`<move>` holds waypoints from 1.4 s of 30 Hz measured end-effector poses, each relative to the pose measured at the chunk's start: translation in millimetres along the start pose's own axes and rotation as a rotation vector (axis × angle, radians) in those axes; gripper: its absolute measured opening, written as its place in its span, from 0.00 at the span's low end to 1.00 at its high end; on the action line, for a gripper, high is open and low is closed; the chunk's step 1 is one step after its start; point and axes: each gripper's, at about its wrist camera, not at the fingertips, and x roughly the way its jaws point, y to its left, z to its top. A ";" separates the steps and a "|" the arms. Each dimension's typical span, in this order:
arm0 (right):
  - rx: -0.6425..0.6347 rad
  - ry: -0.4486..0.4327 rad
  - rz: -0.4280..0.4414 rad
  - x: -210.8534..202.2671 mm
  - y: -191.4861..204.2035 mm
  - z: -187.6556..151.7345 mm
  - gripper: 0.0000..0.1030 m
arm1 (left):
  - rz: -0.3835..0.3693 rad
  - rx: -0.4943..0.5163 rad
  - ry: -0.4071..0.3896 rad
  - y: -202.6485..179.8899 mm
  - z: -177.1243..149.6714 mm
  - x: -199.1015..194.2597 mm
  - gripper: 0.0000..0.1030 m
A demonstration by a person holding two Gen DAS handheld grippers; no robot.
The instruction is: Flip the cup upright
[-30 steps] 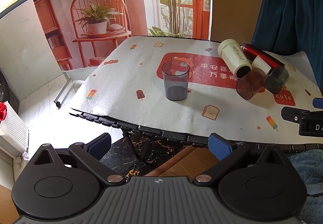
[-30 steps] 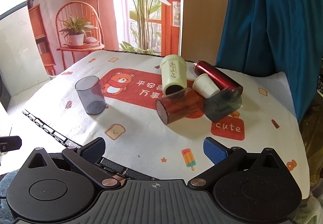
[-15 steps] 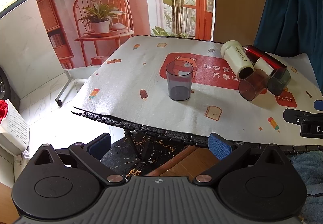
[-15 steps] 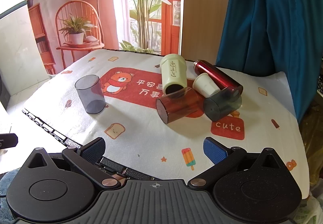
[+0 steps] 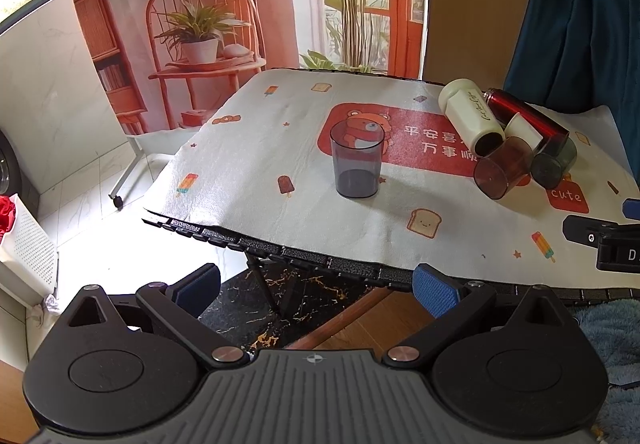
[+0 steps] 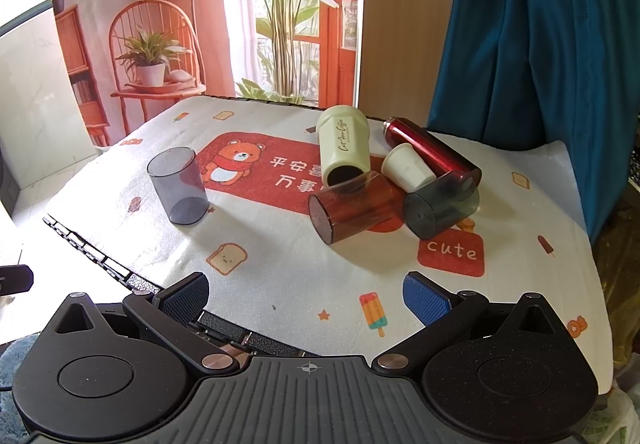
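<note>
Cup trouble sits in a heap at the right of the table: a red-tinted cup (image 6: 352,206) lies on its side at centre frame in the right wrist view, mouth toward the camera, pressed against a smoky dark cup (image 6: 442,204) that also lies tipped beside it.

The right gripper (image 6: 306,296) hangs at the lower edge of the frame with its blue pads spread wide and nothing between them, well short of the pile. The left gripper (image 5: 316,284) is likewise spread and empty, low in its own frame, off the near edge of the table (image 5: 248,180).

Behind the two tinted cups lie a cream tumbler (image 6: 345,148), a small white cup (image 6: 408,166) and a red flask (image 6: 432,152), all touching or nearly so. That crowding is the likely hazard: jaws closing on the red-tinted cup could nudge its neighbours, and round bodies on a smooth printed cloth may roll, perhaps toward the right edge. A thin plastic wall may also slip or tilt out of the pads mid-turn.

One grey cup (image 5: 357,164) already stands upright, alone, at centre frame in the left wrist view.

The right wrist view shows the pile's open mouths and contact points plainly; the left wrist view crams it into the upper right but shows the floor and table leg below.
</note>
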 end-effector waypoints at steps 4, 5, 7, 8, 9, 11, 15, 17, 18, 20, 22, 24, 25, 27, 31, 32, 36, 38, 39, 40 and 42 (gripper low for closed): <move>0.000 0.000 0.000 0.0 0.0 0.3 1.00 | 0.000 0.000 0.000 0.1 -0.1 -0.1 1.00; 0.000 0.001 0.000 0.0 0.1 0.3 1.00 | 0.000 0.000 0.000 0.1 -0.1 -0.1 1.00; 0.000 0.001 0.000 0.0 0.2 0.4 1.00 | 0.000 0.000 0.000 0.1 -0.1 -0.1 1.00; 0.001 0.001 0.000 -0.1 0.2 0.4 1.00 | -0.001 -0.001 0.000 0.3 -0.2 -0.2 1.00; 0.001 0.002 0.000 0.6 -0.3 -0.3 1.00 | -0.001 -0.002 0.001 0.5 -0.3 -0.4 1.00; 0.000 0.002 0.000 0.7 -0.4 -0.3 1.00 | 0.000 -0.004 0.001 0.6 0.4 -0.7 1.00; 0.000 0.003 0.000 1.2 -0.6 -0.8 1.00 | -0.001 -0.006 0.003 0.3 1.0 -0.8 1.00; 0.001 0.004 -0.001 1.9 -1.0 -2.1 1.00 | -0.002 -0.006 0.003 0.7 1.1 -0.8 1.00; 0.001 0.004 -0.001 1.8 -1.0 -2.0 1.00 | -0.002 -0.007 0.004 0.7 1.1 -0.8 1.00; 0.001 0.004 -0.001 2.1 -0.9 -2.3 1.00 | -0.003 -0.009 0.004 1.1 1.0 -0.8 1.00; 0.000 0.005 -0.001 2.0 -0.8 -1.9 1.00 | -0.002 -0.008 0.004 1.2 1.0 -0.7 1.00; 0.001 0.005 -0.001 1.8 -1.2 -2.2 1.00 | -0.003 -0.008 0.004 1.3 0.9 -0.7 1.00; 0.001 0.005 -0.001 1.8 -0.5 -1.5 1.00 | -0.003 -0.007 0.004 1.4 1.0 -0.7 1.00; 0.001 0.005 -0.001 1.8 -0.5 -1.5 1.00 | -0.002 -0.007 0.004 1.4 0.9 -0.8 1.00; 0.000 0.006 -0.001 1.8 -0.6 -1.6 1.00 | -0.003 -0.007 0.003 1.5 1.0 -0.6 1.00; 0.001 0.006 -0.001 1.7 -0.6 -1.6 1.00 | -0.002 -0.008 0.004 1.5 1.0 -0.6 1.00; 0.001 0.006 -0.001 1.7 -0.5 -1.6 1.00 | -0.003 -0.009 0.003 1.9 1.2 -0.6 1.00; 0.001 0.006 -0.001 1.7 -0.5 -1.5 1.00 | -0.005 -0.013 0.002 2.5 1.5 -0.6 1.00; 0.001 0.006 -0.001 1.7 -0.5 -1.4 1.00 | -0.005 -0.013 0.001 2.5 1.6 -0.7 1.00; 0.001 0.006 -0.001 1.6 -0.5 -1.4 1.00 | -0.003 -0.013 0.001 2.5 1.7 -0.7 1.00; 0.001 0.006 -0.001 1.7 -0.5 -1.2 1.00 | -0.002 -0.013 0.001 2.4 2.1 -0.7 1.00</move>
